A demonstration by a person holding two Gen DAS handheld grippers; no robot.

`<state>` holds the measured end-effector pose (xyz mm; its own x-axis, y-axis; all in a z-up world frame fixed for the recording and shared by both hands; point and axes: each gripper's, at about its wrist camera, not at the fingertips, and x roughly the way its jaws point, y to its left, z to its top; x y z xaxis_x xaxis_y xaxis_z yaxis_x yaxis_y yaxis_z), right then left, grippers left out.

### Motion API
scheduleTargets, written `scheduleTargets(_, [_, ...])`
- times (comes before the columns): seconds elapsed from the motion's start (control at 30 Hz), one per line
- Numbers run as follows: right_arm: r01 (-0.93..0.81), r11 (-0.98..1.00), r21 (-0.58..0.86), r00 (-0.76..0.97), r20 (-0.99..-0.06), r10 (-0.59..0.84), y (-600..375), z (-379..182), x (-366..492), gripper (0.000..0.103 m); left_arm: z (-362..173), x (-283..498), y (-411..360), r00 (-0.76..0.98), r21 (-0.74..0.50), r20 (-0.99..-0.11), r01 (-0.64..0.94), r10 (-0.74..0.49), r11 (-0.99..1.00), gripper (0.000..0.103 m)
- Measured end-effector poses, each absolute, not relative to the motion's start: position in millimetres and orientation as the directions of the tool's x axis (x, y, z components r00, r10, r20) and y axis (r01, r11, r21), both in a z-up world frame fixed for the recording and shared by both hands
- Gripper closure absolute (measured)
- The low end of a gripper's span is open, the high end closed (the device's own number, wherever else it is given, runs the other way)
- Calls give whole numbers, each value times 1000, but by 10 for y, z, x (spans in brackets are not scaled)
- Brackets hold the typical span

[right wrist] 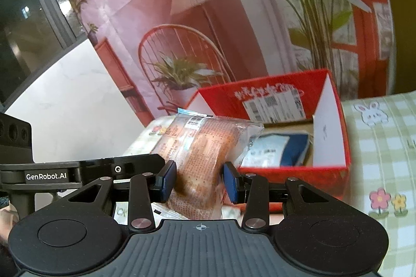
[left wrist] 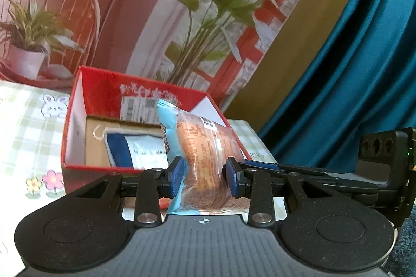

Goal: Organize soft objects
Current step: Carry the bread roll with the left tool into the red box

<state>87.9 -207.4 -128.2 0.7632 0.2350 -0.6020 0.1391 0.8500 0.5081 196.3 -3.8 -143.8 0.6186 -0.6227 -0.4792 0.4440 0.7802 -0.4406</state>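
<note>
Left wrist view: the left gripper (left wrist: 204,177) has its blue pads (left wrist: 176,177) pressed into the sides of a packaged bread (left wrist: 205,147), which dents inward between them.
Bread in the left view: a brown loaf in a clear wrapper with a light blue end, standing up from between the pads and leaning toward the red box (left wrist: 75,100).
Right wrist view: the right gripper (right wrist: 200,183) clamps a packaged bread (right wrist: 205,147) of the same kind, its pads (right wrist: 231,184) squeezing the wrapper on both sides.
Same pack or two: I cannot tell.
Bread relative to the box: in both views it sits in front of the box's near wall, over the table edge, not inside the box.
Red box: open-topped, white inside walls, a printed label on the far inner wall; it rests on a green checked tablecloth (left wrist: 28,126) with a rabbit and flower print.
Box contents: a blue and white pouch (left wrist: 132,149) lies flat on the cardboard floor.
Other rig: a second gripper's black body (right wrist: 80,169) shows at the left of the right view, just beside the bread.
Backdrop: a printed cloth showing a chair and potted plants, with a teal curtain (left wrist: 351,64) beside it.
</note>
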Motion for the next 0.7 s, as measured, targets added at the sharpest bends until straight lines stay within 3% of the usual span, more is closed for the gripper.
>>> scheduleTargets(0.43, [85,893,443,761,-608,229,-2190,-1274,1646,66,-1418,2573,49,635,-432,-499,407,-589,805,66])
scheduleTargets(0.7, [80,884,460,760,-602,245,-2266,-1502,2108,68,-1516,2954,93,633,-392,-564,360,-531,846,66])
